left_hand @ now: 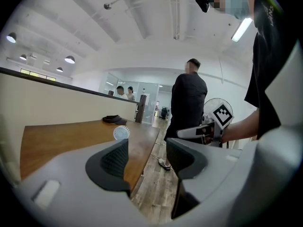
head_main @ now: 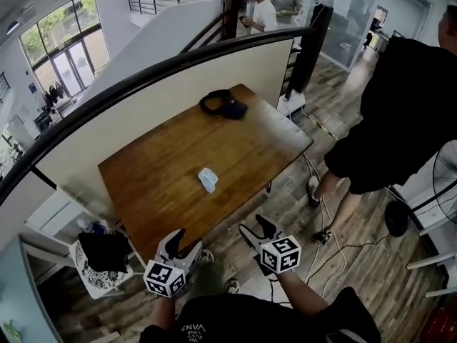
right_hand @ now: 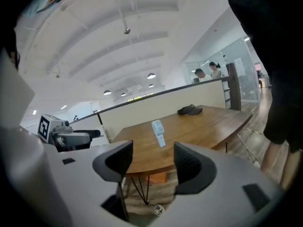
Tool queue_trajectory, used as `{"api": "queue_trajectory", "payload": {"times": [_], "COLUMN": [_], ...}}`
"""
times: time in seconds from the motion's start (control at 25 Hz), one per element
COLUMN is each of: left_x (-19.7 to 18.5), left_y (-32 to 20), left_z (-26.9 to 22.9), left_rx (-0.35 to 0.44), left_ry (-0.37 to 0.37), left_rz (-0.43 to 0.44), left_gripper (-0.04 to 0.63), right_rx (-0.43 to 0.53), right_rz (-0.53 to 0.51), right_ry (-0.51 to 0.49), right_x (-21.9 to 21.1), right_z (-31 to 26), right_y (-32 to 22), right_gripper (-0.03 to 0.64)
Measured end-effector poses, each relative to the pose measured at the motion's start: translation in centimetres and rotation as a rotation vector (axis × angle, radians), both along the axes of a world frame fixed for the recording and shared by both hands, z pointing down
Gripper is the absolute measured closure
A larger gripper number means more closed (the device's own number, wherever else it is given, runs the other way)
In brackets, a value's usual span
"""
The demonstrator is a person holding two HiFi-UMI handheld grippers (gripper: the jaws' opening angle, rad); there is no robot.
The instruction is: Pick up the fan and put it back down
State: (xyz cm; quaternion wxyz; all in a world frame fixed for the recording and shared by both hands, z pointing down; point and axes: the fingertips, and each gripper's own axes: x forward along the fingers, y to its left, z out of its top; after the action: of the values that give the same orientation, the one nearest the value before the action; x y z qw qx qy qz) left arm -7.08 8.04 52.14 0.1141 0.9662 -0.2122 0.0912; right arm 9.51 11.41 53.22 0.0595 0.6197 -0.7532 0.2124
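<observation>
A small white hand fan (head_main: 208, 180) stands in the middle of the brown wooden table (head_main: 164, 163). The left gripper view shows the fan (left_hand: 121, 133) as a round grille, the right gripper view shows the fan (right_hand: 158, 132) edge-on. My left gripper (head_main: 186, 240) is open before the table's near edge, left of centre, nothing between its jaws (left_hand: 147, 161). My right gripper (head_main: 258, 227) is open too, off the near edge further right, with an empty gap (right_hand: 152, 161). Both stand well short of the fan.
A dark cap (head_main: 223, 104) lies at the table's far end. A person in black (head_main: 407, 113) stands at the right beside a floor fan (head_main: 446, 174). A white chair with dark clothing (head_main: 103, 257) is at the near left. A curved rail and partition (head_main: 143, 91) back the table.
</observation>
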Motion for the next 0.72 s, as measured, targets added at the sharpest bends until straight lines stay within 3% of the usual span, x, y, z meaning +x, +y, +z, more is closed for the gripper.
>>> {"api": "queue_trajectory", "payload": {"times": [0.48, 0.72], "left_x": [1.0, 1.3], "left_y": [-5.4, -8.4], "left_z": [1.7, 3.6], "left_rx": [-0.057, -0.097], "left_ry": [0.007, -0.024], "left_rz": [0.012, 0.025], "left_gripper": [0.359, 0.359], "right_rx": [-0.06, -0.081], "right_rz": [-0.065, -0.115], "right_ry": [0.075, 0.101], "right_x": [-0.9, -2.4], "right_z": [3.0, 4.9], "right_y": [-9.4, -14.7], "right_gripper": [0.357, 0.35]}}
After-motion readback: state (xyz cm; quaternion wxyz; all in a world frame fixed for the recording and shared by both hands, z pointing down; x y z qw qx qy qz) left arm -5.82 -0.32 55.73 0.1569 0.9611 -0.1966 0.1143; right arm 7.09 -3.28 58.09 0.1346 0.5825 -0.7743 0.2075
